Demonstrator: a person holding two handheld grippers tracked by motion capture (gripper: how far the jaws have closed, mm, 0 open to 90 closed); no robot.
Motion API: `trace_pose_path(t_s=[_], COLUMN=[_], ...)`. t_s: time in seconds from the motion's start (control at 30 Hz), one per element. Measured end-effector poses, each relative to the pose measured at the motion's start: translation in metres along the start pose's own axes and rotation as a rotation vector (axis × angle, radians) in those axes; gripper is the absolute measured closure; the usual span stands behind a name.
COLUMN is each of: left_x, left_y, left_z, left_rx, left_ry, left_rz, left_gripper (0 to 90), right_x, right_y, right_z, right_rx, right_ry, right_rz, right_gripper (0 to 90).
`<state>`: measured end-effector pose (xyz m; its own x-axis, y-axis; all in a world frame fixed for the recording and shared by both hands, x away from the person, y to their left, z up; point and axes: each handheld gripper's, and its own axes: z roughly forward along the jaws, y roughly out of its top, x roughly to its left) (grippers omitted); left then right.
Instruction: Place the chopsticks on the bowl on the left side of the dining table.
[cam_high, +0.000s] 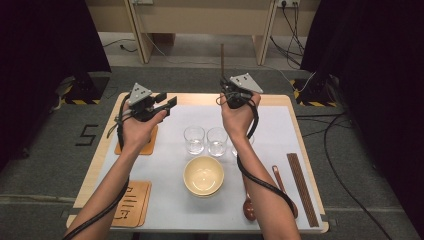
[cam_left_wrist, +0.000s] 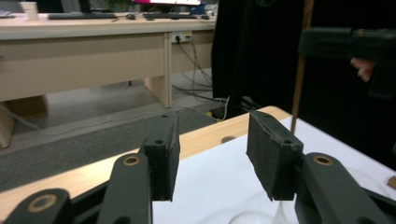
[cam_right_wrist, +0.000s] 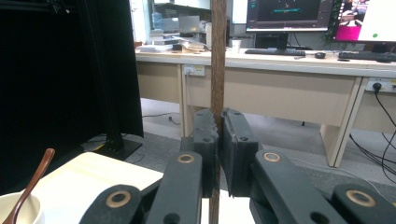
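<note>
The right tongs (cam_high: 223, 81) are clamped on one upright chopstick (cam_right_wrist: 217, 56) lifted at twelve o'clock above the bench (cam_high: 100, 150), its partner (cam_high: 302, 189) lies at four o'clock, and the left tongs (cam_high: 172, 101) stand apart, empty.

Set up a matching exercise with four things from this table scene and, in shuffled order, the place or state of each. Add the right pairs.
Things:
1. chopstick
2. cream bowl
3. left gripper
4. brown spoon

Places or states:
A. jaws apart, nothing between them
B. lying on the white mat near the table's front edge
C. upright, clamped in the right gripper
D. on the mat just in front of the two clear glasses

Pairs: 1-C, 2-D, 3-A, 4-B
</note>
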<state>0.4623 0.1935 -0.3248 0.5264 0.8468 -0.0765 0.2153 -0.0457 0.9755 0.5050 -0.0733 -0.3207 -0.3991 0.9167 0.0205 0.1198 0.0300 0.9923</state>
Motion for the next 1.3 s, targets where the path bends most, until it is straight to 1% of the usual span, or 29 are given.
trace_pose_path(t_s=[0.03, 0.3, 0.37, 0.5, 0.63, 0.8, 0.83, 0.93, 1.0, 1.13, 1.3], left_x=[-0.002, -0.019, -0.023, -0.03, -0.037, -0.045, -0.046, -0.05, -0.052, -0.055, -0.055], left_y=[0.003, 0.022, 0.027, 0.037, 0.048, 0.059, 0.061, 0.067, 0.069, 0.072, 0.073], left_z=[0.004, 0.029, 0.035, 0.044, 0.054, 0.064, 0.065, 0.07, 0.072, 0.076, 0.081], left_rx=[-0.005, -0.013, -0.015, -0.025, -0.03, -0.031, -0.031, -0.023, -0.022, -0.017, -0.013], left_ry=[-0.008, -0.072, -0.076, -0.101, -0.123, -0.151, -0.153, -0.159, -0.156, -0.169, -0.18], left_rz=[0.0, 0.04, 0.048, 0.049, 0.064, 0.059, 0.052, 0.055, 0.058, 0.058, 0.038], left_gripper=[54.0, 55.6, 56.0, 57.3, 58.2, 59.8, 60.2, 60.9, 61.4, 62.1, 63.8], right_x=[0.0, 0.002, 0.002, 0.002, 0.002, 0.004, 0.004, 0.005, 0.006, 0.009, 0.013], right_y=[0.0, -0.002, -0.002, -0.003, -0.003, -0.006, -0.007, -0.008, -0.008, -0.008, -0.009], right_z=[0.0, 0.0, 0.0, 0.0, -0.001, -0.002, -0.002, -0.002, -0.003, -0.004, -0.004], right_rx=[0.0, 0.002, 0.004, 0.005, 0.004, 0.006, 0.007, 0.006, 0.004, 0.0, -0.001], right_ry=[0.002, 0.009, 0.009, 0.009, 0.009, 0.015, 0.016, 0.019, 0.019, 0.024, 0.03], right_rz=[0.001, -0.001, -0.001, -0.003, -0.006, -0.006, -0.007, -0.005, -0.011, -0.019, -0.026], right_gripper=[85.1, 85.1, 85.1, 85.1, 85.1, 85.1, 85.1, 85.1, 85.1, 85.1, 85.1])
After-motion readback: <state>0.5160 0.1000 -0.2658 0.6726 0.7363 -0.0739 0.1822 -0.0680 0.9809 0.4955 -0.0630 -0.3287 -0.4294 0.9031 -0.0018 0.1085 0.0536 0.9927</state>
